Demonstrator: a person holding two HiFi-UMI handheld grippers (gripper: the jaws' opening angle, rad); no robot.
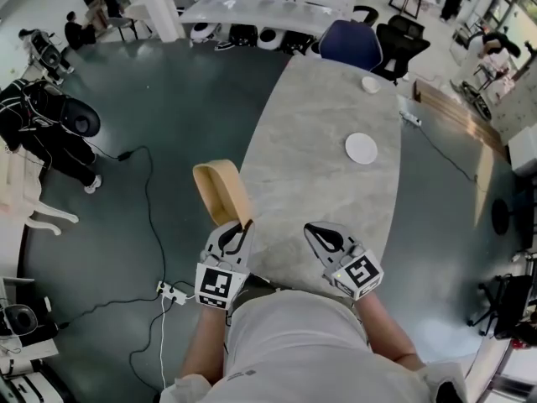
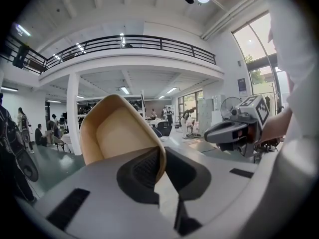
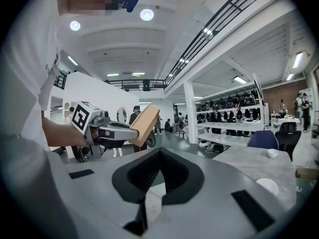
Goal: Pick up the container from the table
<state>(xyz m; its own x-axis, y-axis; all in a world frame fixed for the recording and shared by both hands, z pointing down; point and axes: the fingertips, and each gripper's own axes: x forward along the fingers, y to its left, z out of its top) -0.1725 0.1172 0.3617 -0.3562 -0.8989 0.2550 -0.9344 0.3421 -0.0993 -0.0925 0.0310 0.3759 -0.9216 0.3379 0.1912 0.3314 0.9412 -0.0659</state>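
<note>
The long, pale grey, stone-patterned table [image 1: 310, 166] runs from the lower middle of the head view up toward the upper right, where its far end is rounded. A flat white plate [image 1: 362, 148] lies on it right of centre, near the right-hand edge. A small white bowl [image 1: 370, 84] sits higher in the frame, close to the far end and well apart from the plate.

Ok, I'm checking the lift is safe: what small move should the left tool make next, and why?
Probably swing the container in over the table. The left tool pinches only one rim wall, the container hangs tilted and seems past the table edge, and the right tool is shut and empty.
</note>
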